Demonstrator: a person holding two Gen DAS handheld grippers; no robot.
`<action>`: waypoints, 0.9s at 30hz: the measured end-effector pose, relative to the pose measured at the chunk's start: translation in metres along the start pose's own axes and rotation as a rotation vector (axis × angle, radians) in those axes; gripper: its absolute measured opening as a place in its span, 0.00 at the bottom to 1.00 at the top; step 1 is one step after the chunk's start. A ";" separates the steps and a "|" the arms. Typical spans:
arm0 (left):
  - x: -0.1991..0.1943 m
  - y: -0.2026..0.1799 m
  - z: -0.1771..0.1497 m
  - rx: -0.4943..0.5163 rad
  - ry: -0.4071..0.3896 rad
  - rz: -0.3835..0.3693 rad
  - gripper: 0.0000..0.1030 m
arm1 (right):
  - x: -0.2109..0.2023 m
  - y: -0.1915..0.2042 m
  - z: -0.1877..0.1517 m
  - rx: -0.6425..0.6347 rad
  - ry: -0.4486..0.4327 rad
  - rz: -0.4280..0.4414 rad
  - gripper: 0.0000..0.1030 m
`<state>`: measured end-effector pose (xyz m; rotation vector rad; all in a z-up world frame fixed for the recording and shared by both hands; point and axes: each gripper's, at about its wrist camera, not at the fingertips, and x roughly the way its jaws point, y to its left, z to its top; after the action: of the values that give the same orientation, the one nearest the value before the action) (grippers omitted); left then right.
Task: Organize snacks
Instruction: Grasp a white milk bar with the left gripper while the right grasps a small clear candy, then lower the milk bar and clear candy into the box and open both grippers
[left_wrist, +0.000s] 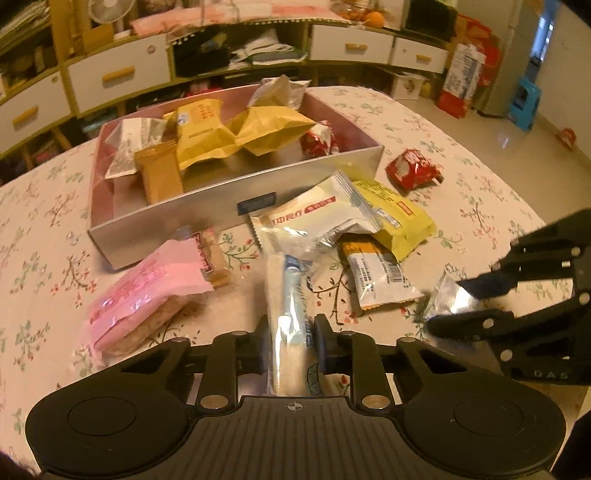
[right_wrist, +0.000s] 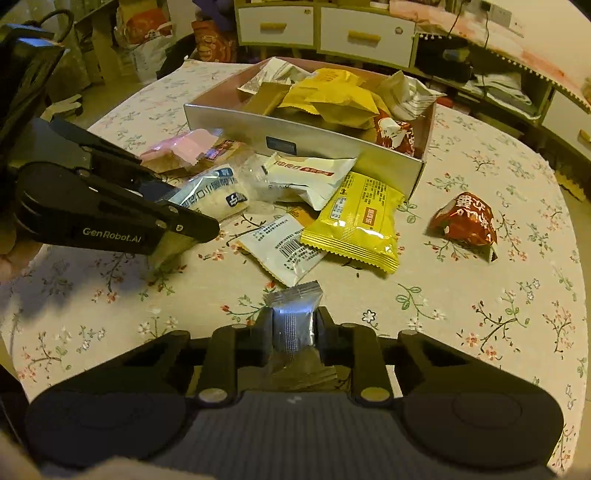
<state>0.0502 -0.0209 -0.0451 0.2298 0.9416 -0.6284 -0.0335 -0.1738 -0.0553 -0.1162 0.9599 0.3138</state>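
Observation:
A silver box (left_wrist: 207, 210) with a pink inside stands on the flowered table and holds several yellow, tan, white and red snack packets. My left gripper (left_wrist: 291, 332) is shut on a long clear-and-blue packet (left_wrist: 288, 295) holding a pale snack, which lies just in front of the box. Off to the right, my right gripper (right_wrist: 294, 321) is shut on a small silver packet (right_wrist: 295, 306) near the table's front. In the right wrist view the left gripper (right_wrist: 181, 203) comes in from the left, with the clear-and-blue packet (right_wrist: 218, 195) between its fingers.
Loose on the flowered cloth (left_wrist: 44, 229) lie a pink packet (left_wrist: 147, 295), a white packet (left_wrist: 314, 221), a yellow packet (right_wrist: 354, 225), a white barcode packet (right_wrist: 284, 247) and a red packet (right_wrist: 465, 221). Drawers and shelves (left_wrist: 118, 74) stand behind the table.

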 end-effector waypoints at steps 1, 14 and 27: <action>-0.001 0.001 0.001 -0.012 0.004 0.000 0.18 | 0.000 0.000 0.001 0.005 0.003 0.001 0.20; -0.025 0.009 0.009 -0.107 -0.011 -0.024 0.17 | -0.021 -0.004 0.017 0.072 -0.048 0.027 0.20; -0.045 0.032 0.031 -0.255 -0.083 0.012 0.17 | -0.023 -0.014 0.049 0.177 -0.101 0.025 0.20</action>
<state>0.0711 0.0090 0.0060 -0.0179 0.9293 -0.4975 -0.0022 -0.1806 -0.0089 0.0733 0.8854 0.2538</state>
